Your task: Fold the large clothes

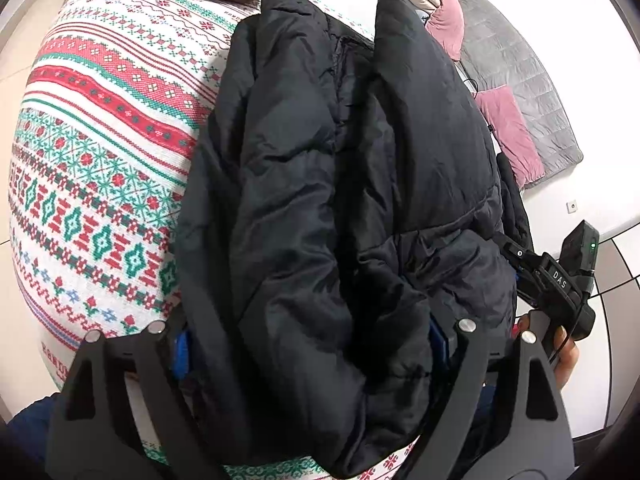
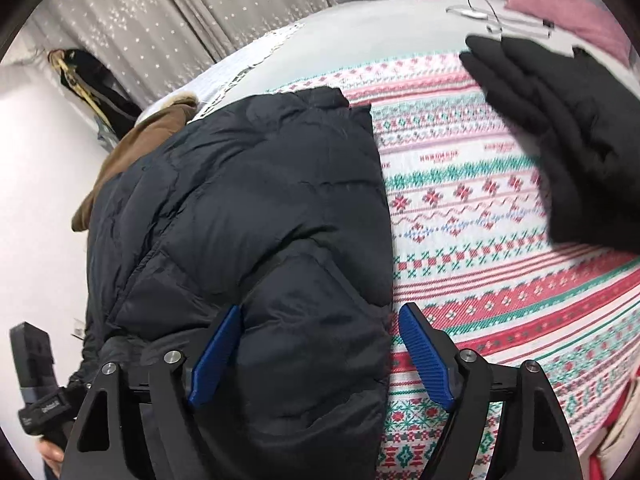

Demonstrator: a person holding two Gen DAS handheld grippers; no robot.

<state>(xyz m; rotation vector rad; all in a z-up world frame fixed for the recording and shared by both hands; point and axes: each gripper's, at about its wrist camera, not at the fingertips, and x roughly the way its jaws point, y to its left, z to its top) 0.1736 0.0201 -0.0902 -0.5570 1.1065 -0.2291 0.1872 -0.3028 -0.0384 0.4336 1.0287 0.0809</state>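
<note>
One fold done: black puffer jacket [image 2: 248, 216] lies doubled on the patterned blanket [image 2: 500, 240]. Right tongs [image 2: 320, 356] wide, straddling its edge; left tongs [image 1: 308, 352] wide, jacket bulging between them. I judge more folding remains.

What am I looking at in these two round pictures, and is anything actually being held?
No robot here: a person carries a hand-held gripper in each hand, each with a fisheye camera looking along its two fingers. The left view shows the left hand-held gripper around a bulky fold of a black puffer jacket; its blue pads are mostly hidden, so whether it pinches the jacket is unclear. The right view shows the right hand-held gripper, blue pads apart, with the jacket's edge between them unpinched. The jacket lies on a red, green and white patterned blanket. A second black garment lies farther right, a brown garment behind.
</note>
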